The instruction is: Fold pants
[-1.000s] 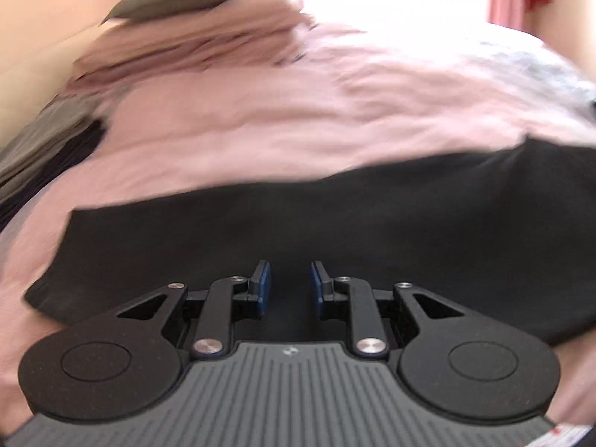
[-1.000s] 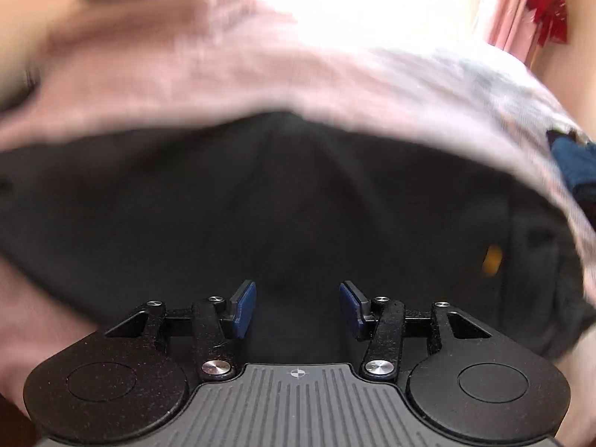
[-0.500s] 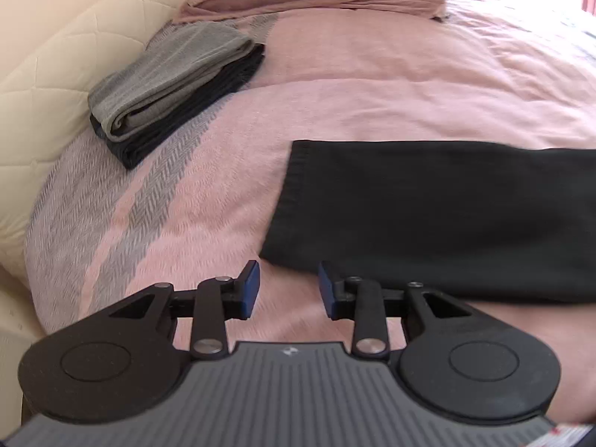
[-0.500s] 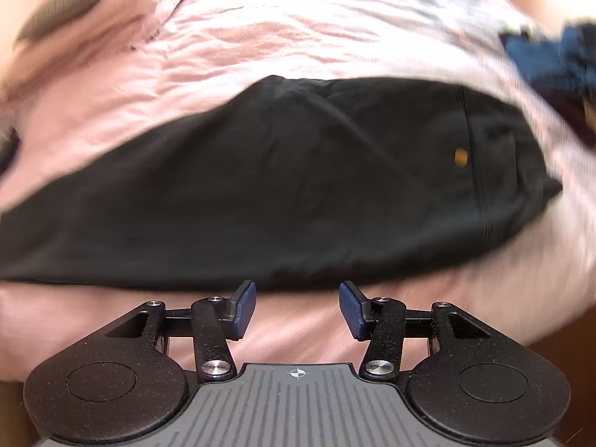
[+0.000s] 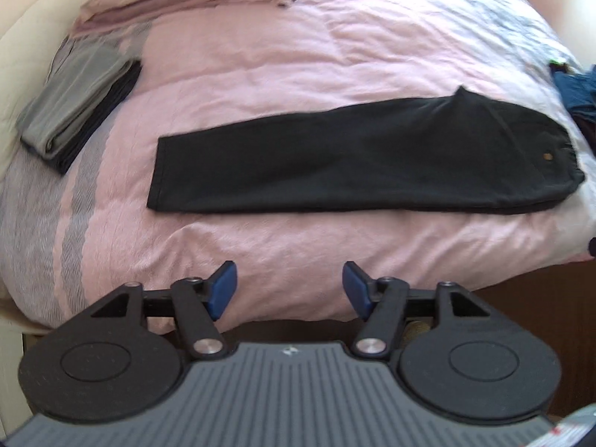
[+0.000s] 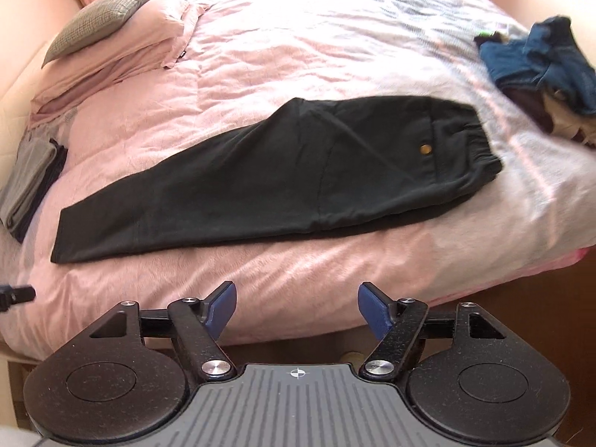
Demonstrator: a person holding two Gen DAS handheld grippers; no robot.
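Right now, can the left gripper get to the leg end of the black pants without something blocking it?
Probably yes. The left gripper, jaws opening and empty, hangs above the pink bedcover. Only bare cover lies between it and the black pants; the folded grey clothes sit well aside.

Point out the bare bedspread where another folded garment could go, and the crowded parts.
Free: the wide pink stretch beyond the black pants, between the folded grey stack and the blue clothes heap; also the strip between the pants and the bed's near edge. Crowded: left edge with the stack, far-left pillows, right corner with the heap.
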